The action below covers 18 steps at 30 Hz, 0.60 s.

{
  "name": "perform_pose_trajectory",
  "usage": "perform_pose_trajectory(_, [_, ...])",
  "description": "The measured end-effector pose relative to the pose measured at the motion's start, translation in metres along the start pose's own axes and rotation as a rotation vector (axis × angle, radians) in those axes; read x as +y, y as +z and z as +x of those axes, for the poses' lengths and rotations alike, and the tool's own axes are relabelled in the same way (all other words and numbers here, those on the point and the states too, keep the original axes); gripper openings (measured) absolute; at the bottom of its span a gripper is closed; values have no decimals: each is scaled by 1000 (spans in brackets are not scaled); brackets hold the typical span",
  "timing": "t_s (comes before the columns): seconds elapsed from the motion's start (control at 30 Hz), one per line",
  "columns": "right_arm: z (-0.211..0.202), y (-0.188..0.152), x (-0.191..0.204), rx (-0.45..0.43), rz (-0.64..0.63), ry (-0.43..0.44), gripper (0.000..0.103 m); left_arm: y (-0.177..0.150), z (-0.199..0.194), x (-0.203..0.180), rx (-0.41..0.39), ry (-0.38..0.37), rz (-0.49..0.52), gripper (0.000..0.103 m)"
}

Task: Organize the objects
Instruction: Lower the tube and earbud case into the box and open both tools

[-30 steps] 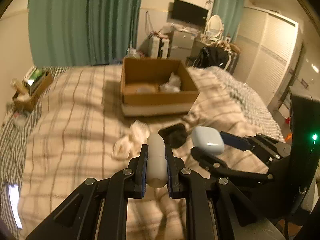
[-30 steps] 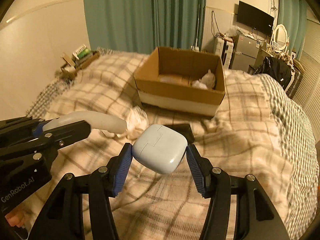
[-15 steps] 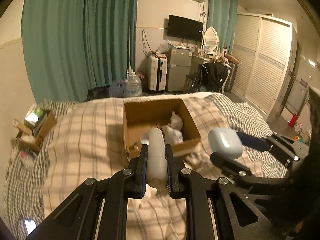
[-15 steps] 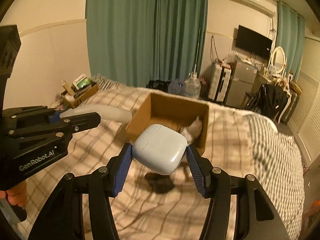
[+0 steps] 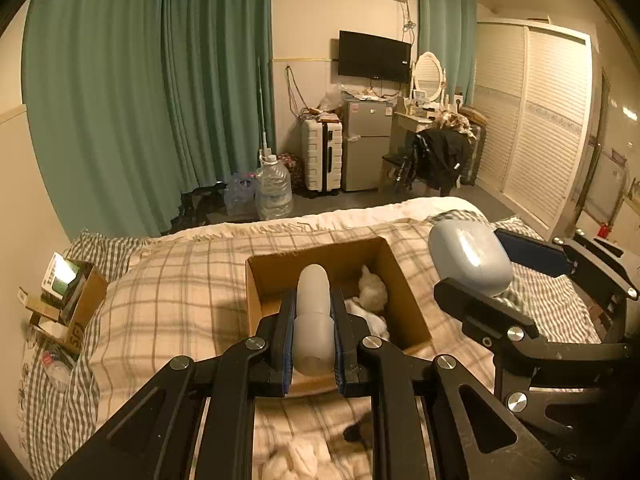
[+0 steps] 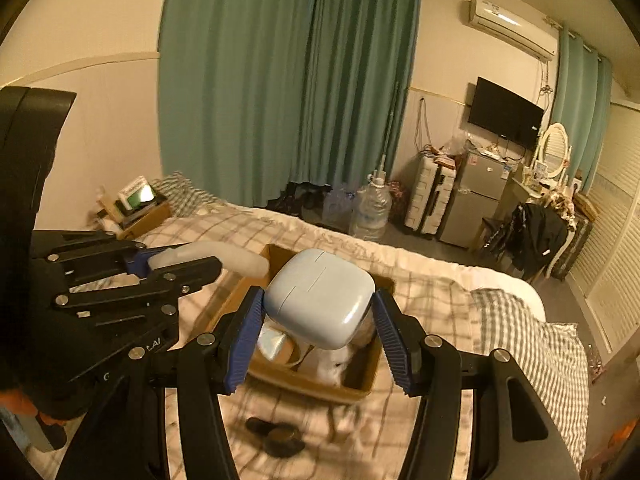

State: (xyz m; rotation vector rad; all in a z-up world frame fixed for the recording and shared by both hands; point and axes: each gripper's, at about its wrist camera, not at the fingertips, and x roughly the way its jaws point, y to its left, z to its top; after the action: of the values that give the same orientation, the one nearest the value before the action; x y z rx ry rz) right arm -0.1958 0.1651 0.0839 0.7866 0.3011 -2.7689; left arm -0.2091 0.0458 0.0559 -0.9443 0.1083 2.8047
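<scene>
My left gripper is shut on a translucent white bottle and holds it over the near edge of an open cardboard box on the bed. My right gripper is shut on a pale blue rounded case, held above the same box. The box holds white crumpled items. The case also shows in the left wrist view, and the bottle in the right wrist view.
The bed has a plaid cover. A dark object and white crumpled things lie on it before the box. A small carton of items sits at the bed's left edge. A water jug, suitcase and fridge stand beyond.
Both grippers have risen and moved forward toward the box with their objects still held. The box now lies directly beneath them.
</scene>
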Motion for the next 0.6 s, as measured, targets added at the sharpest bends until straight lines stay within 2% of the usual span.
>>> perform_pose_trajectory(0.27, [65, 1, -16, 60, 19, 10, 55, -2, 54, 17, 47, 13, -14, 15])
perform_pose_trajectory(0.6, [168, -34, -29, 204, 49, 0, 55, -39, 137, 32, 172, 18, -25, 15])
